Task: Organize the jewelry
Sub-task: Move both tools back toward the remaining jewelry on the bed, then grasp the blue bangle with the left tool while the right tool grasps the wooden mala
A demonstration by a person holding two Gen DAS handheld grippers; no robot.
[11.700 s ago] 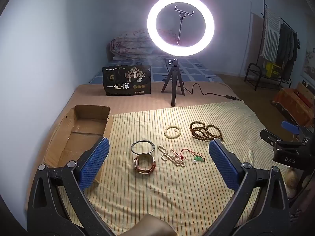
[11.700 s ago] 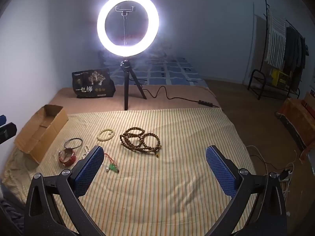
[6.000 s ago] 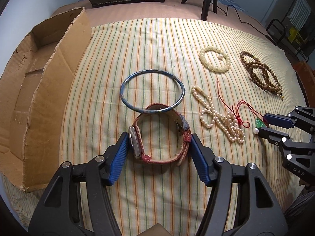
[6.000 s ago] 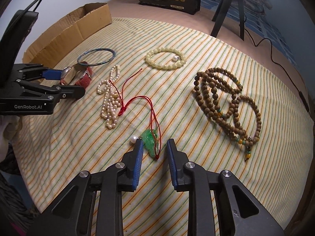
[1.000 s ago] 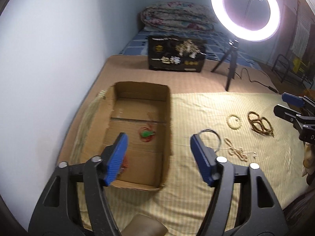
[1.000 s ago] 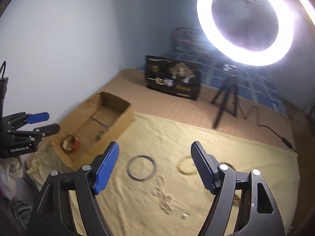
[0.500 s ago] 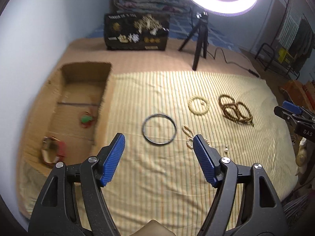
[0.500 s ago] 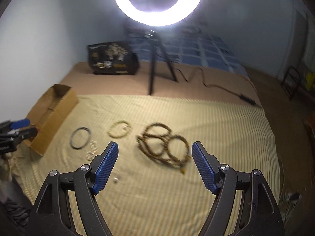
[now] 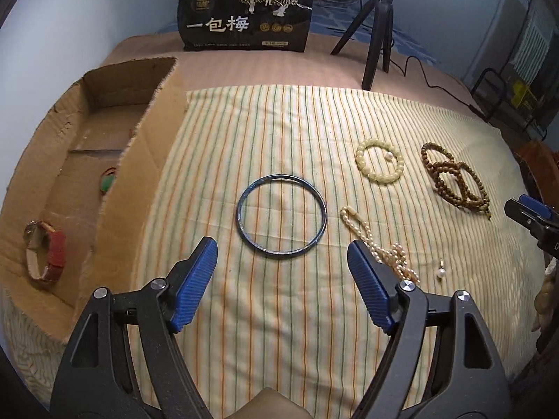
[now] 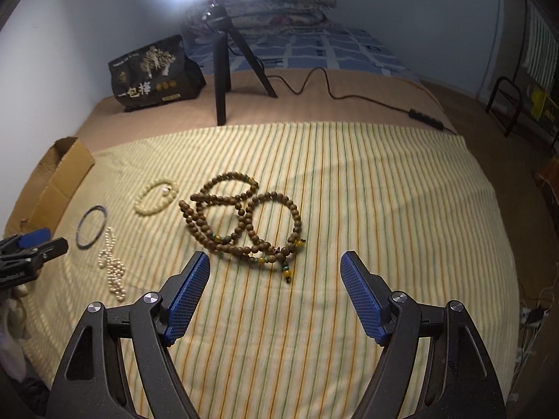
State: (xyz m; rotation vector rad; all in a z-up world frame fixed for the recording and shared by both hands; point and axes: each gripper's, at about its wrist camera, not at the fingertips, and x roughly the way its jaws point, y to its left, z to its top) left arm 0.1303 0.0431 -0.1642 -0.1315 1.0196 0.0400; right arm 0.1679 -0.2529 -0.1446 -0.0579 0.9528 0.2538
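Observation:
My left gripper (image 9: 281, 248) hovers over the striped cloth, just short of the blue bangle (image 9: 238, 211). Its jaws are opening, with nothing between them. To its right lie a pearl strand (image 9: 361, 228), a loose pearl (image 9: 440, 273), a pale bead bracelet (image 9: 360, 160) and a brown wooden bead necklace (image 9: 454, 188). A red-strapped watch (image 9: 49, 255) and a green pendant (image 9: 108, 181) lie inside the cardboard box (image 9: 132, 174). My right gripper (image 10: 276, 260) stands open and empty just short of the wooden bead necklace (image 10: 258, 244), over its tassel end.
A black printed bag (image 9: 244, 10) and the ring light's tripod (image 9: 377, 35) stand behind the striped cloth (image 9: 279, 122), and a cable (image 10: 332, 83) trails right. The bed's right edge drops to the floor. My left gripper (image 10: 31, 244) shows at the right wrist view's left edge.
Both grippers have come down closer to the cloth. The left has swung from the box to the bangle and its jaws stand a little wider. The right has closed in on the wooden beads.

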